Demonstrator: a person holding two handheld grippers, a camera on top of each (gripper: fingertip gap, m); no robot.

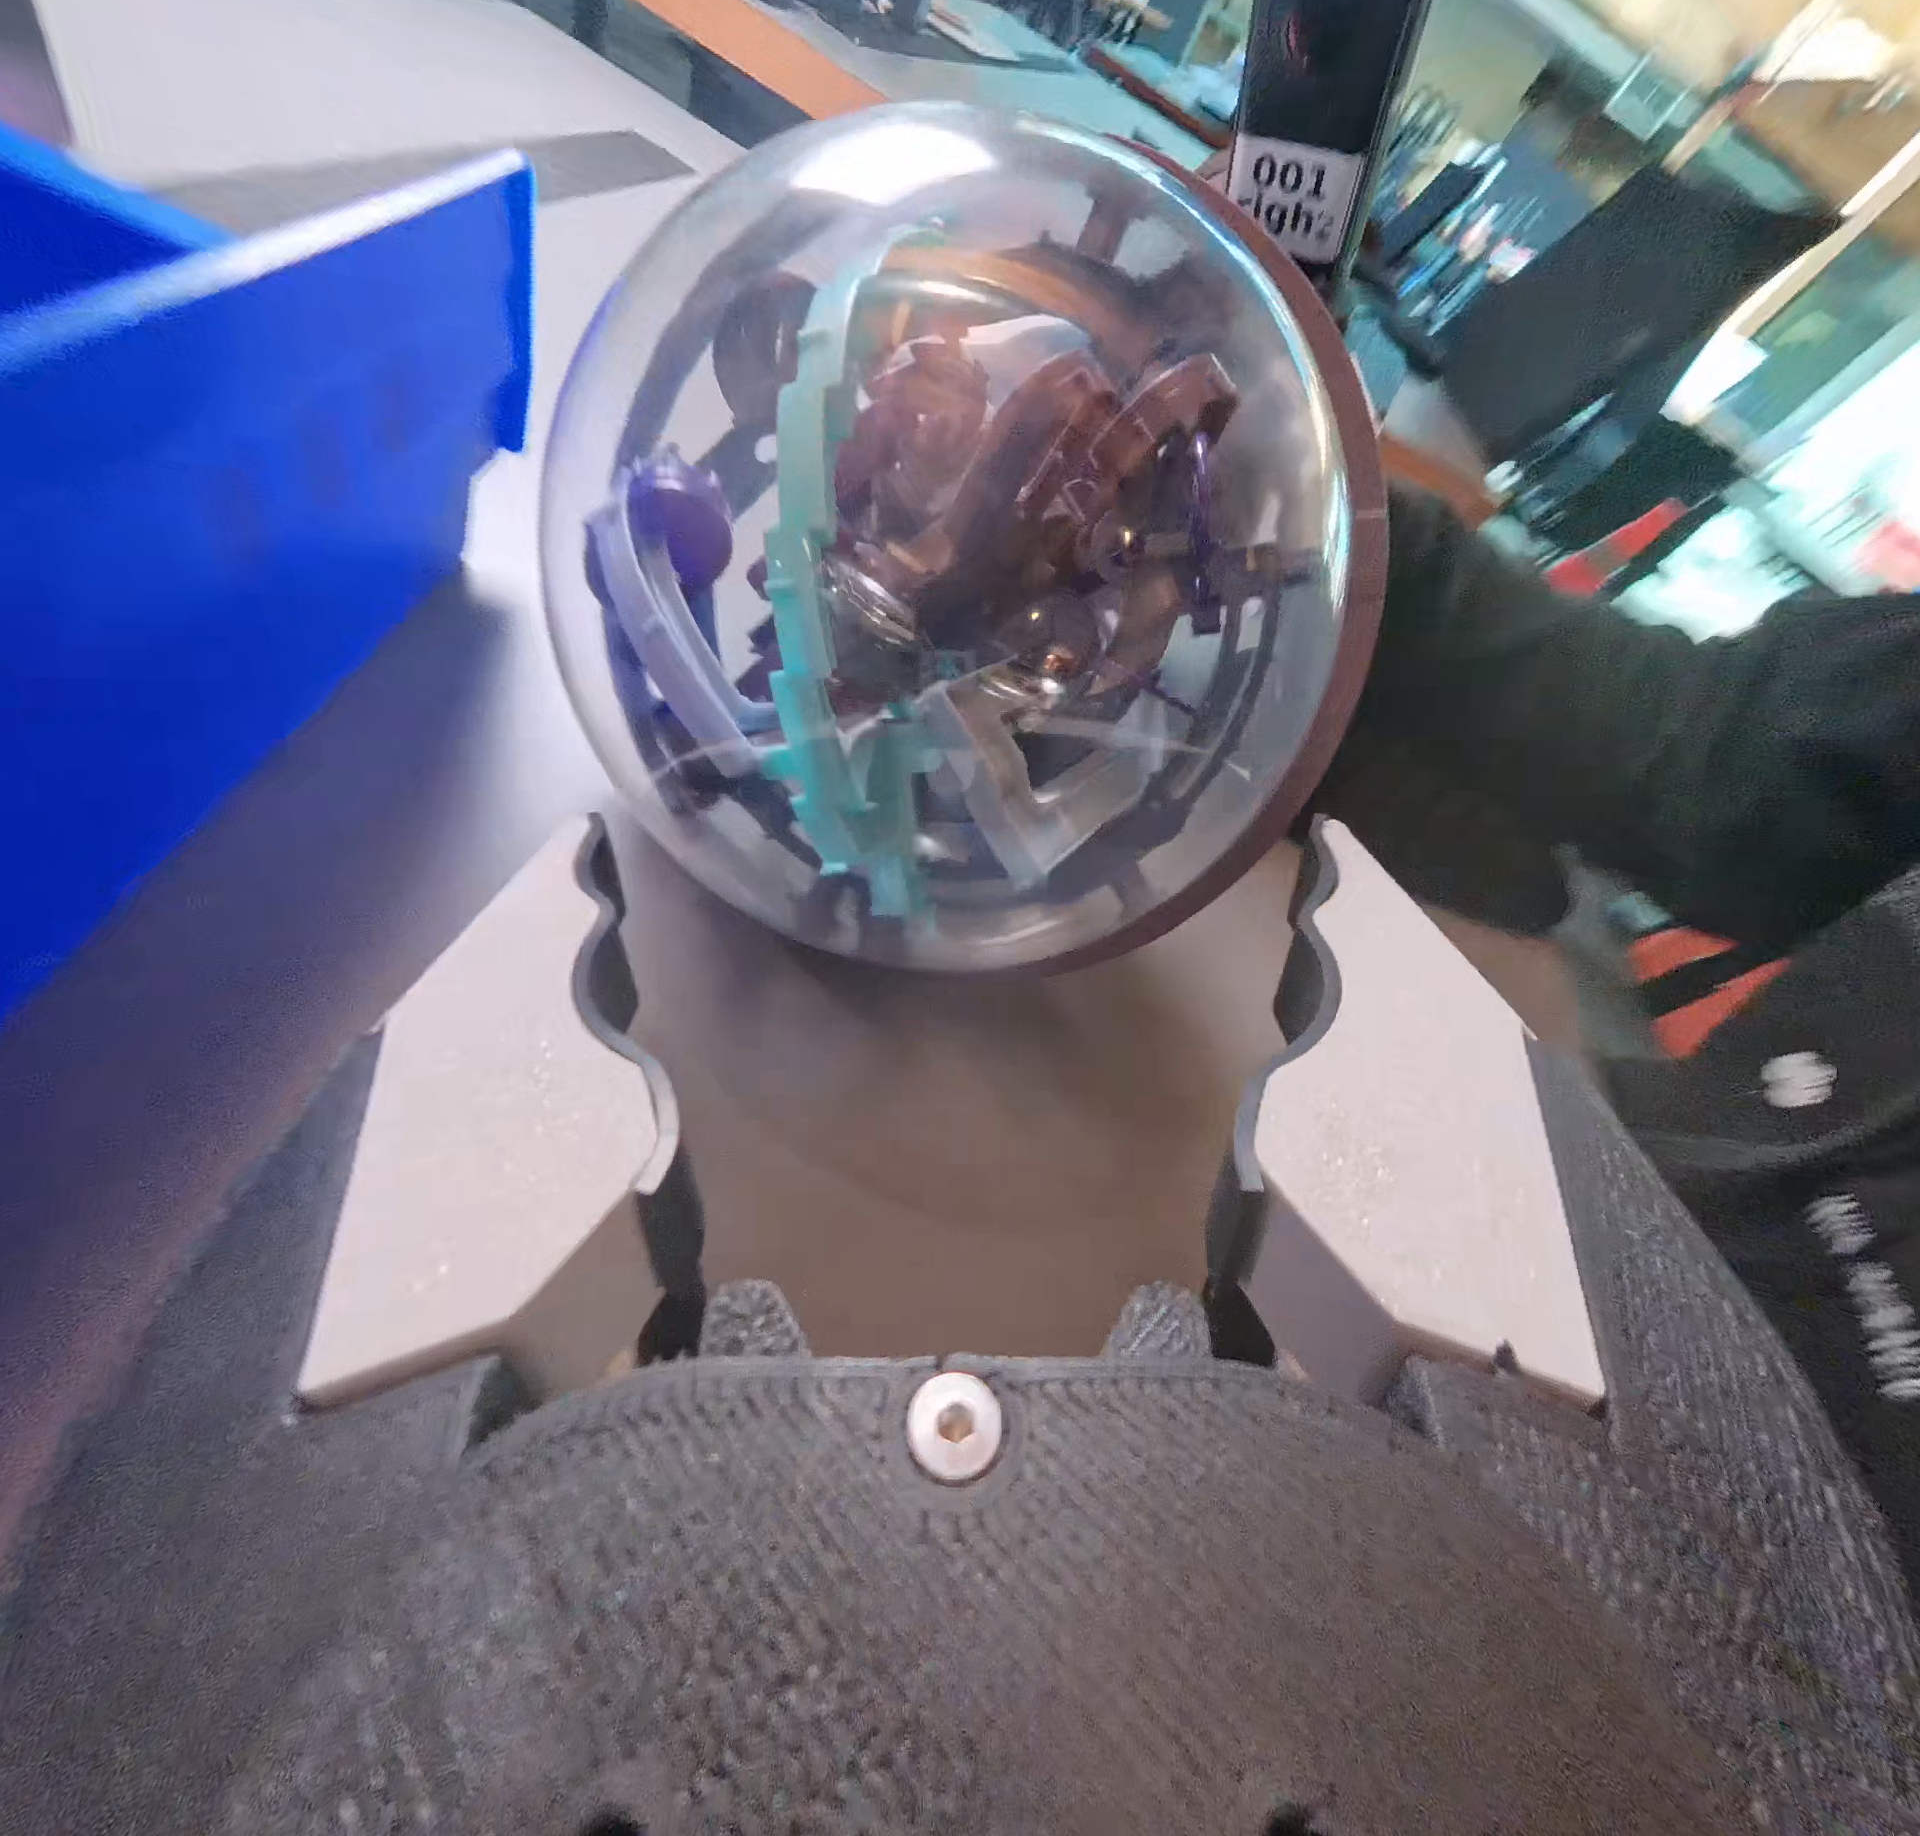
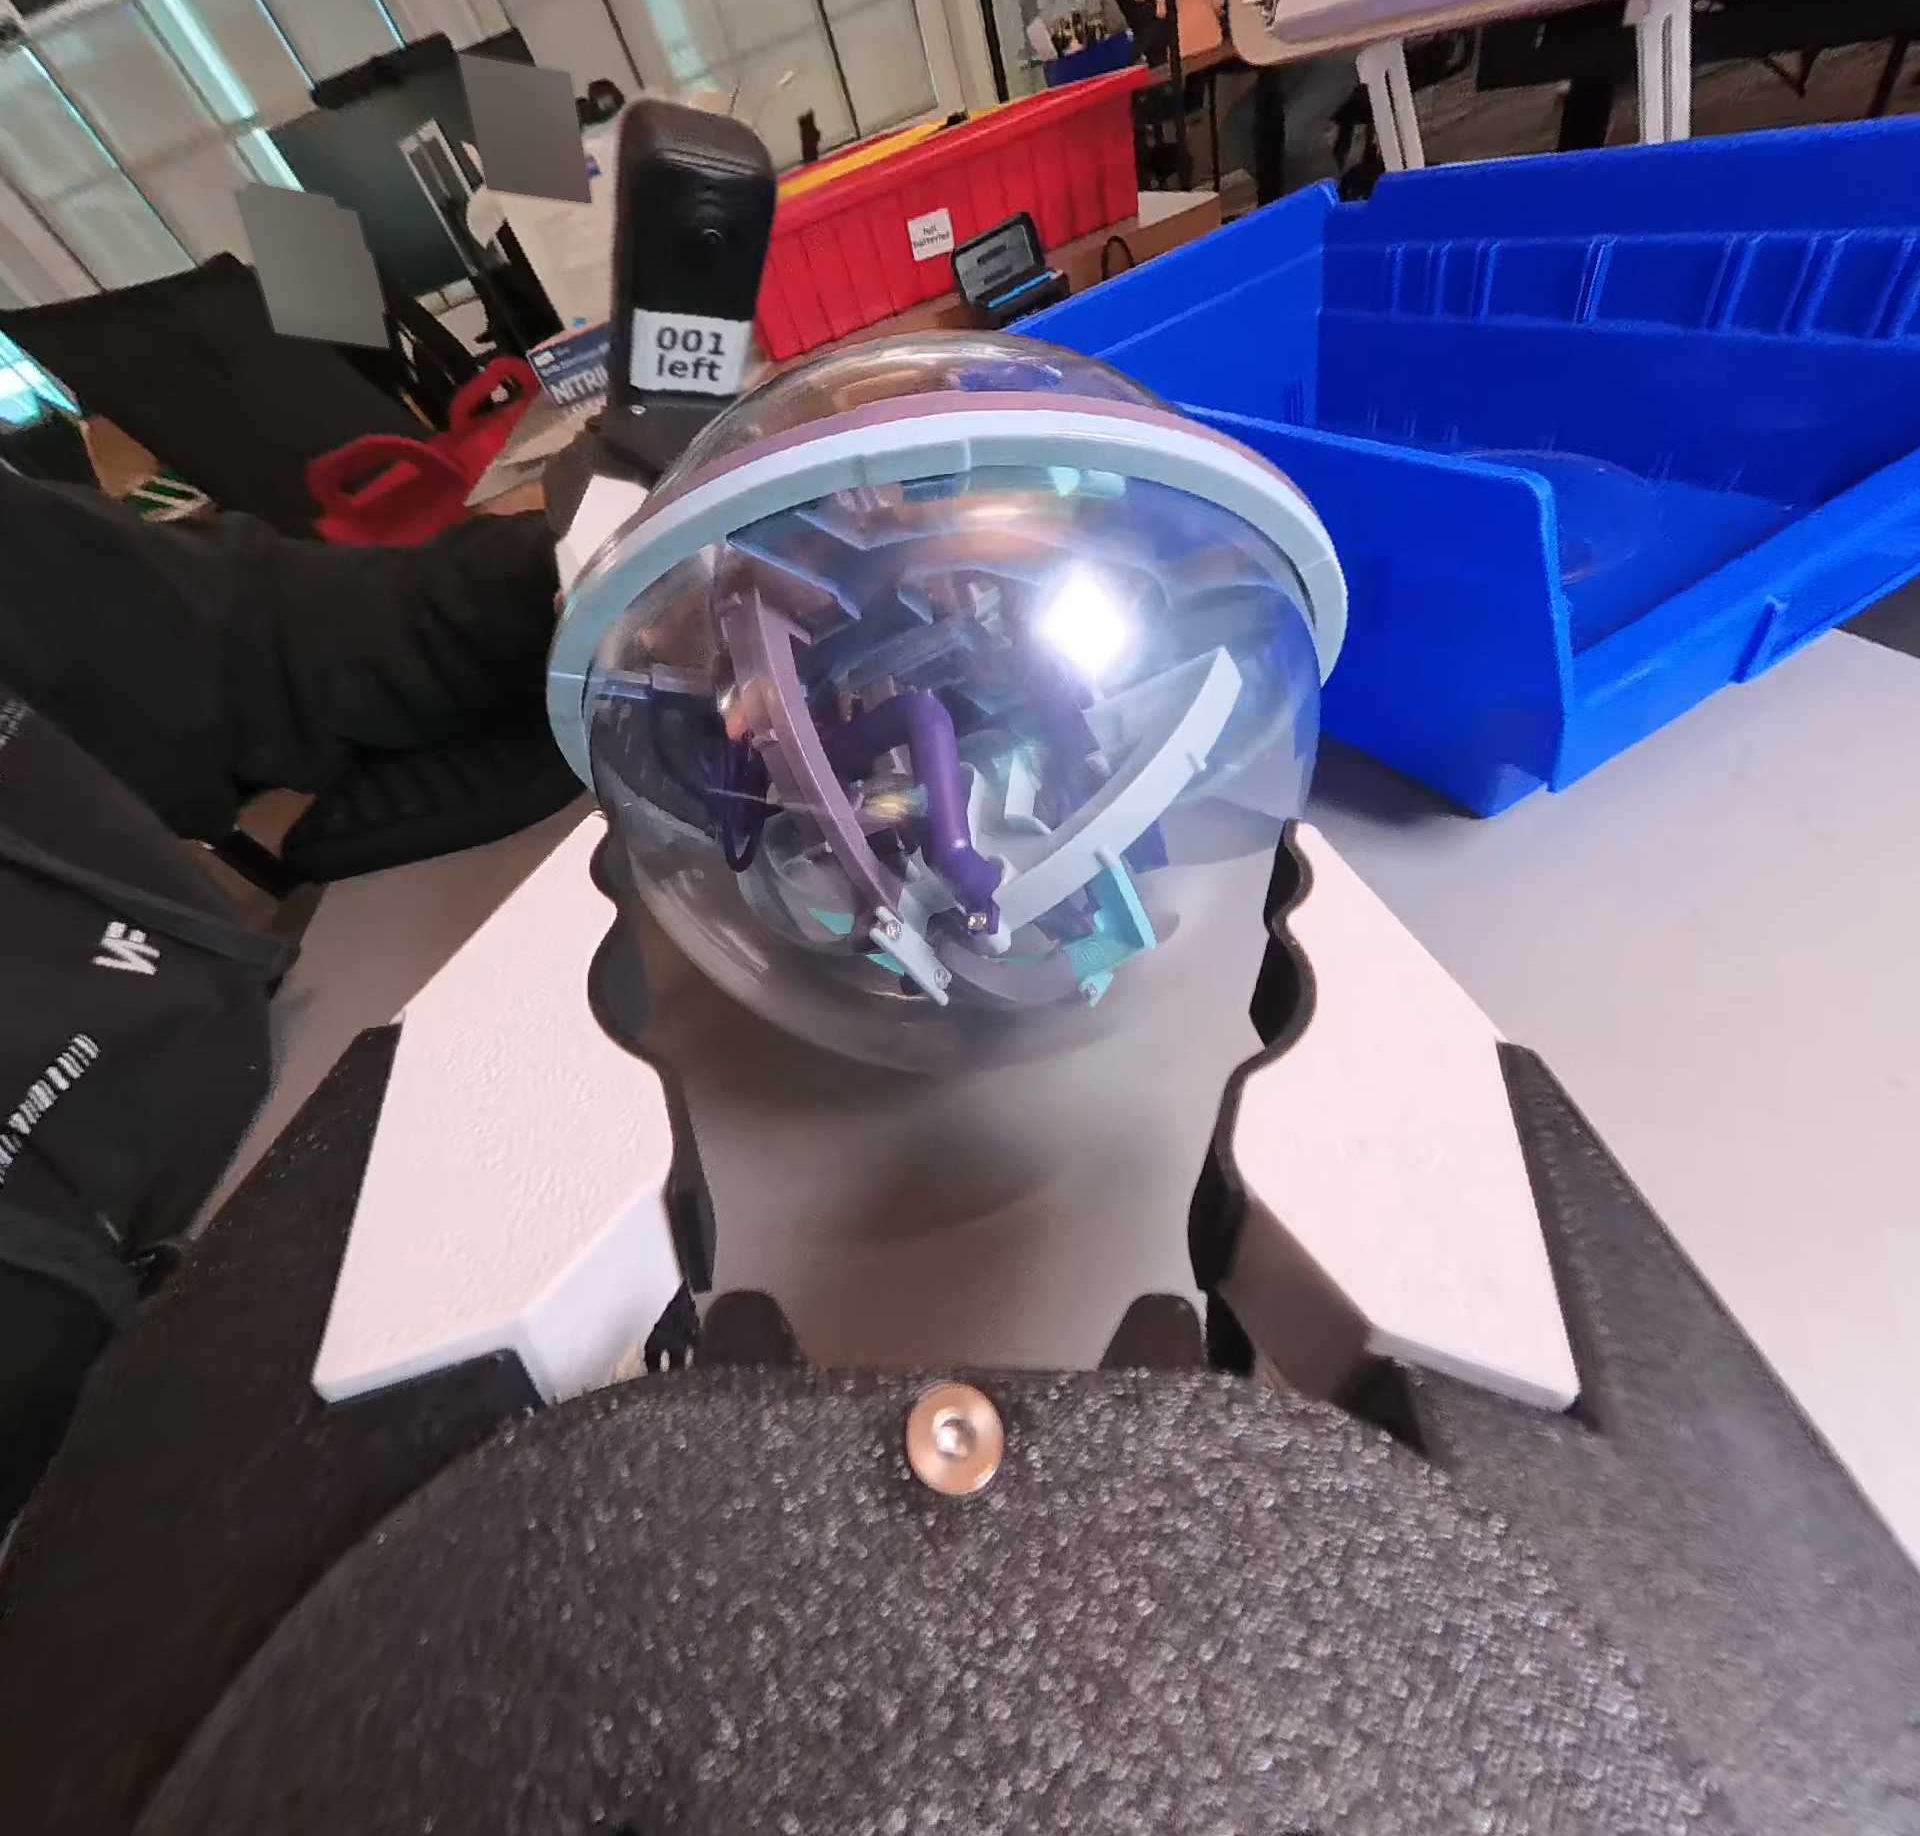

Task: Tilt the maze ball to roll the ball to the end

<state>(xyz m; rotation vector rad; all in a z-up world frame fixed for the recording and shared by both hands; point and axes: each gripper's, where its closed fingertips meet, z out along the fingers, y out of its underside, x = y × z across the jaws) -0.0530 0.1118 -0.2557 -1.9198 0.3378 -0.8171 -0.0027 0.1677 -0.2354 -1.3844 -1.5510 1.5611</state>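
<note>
The maze ball (image 1: 956,539) is a clear sphere with purple, teal and grey tracks inside and a ring around its middle. It fills the centre of the left wrist view and also the right wrist view (image 2: 935,726). My left gripper (image 1: 958,830) is set wide on its near side, the right finger (image 1: 1340,882) against the ring and the left finger (image 1: 582,882) at the shell. My right gripper (image 2: 943,841) faces it from the opposite side, jaws wide, fingertips (image 2: 1294,882) standing at the ball's edges. I cannot make out the small ball inside.
A blue bin (image 1: 208,539) stands close on the grey table (image 2: 1662,955); in the right wrist view it (image 2: 1558,436) is at the right. A person's black sleeve (image 1: 1558,695) is beside the ball. A red bin (image 2: 956,197) sits farther back.
</note>
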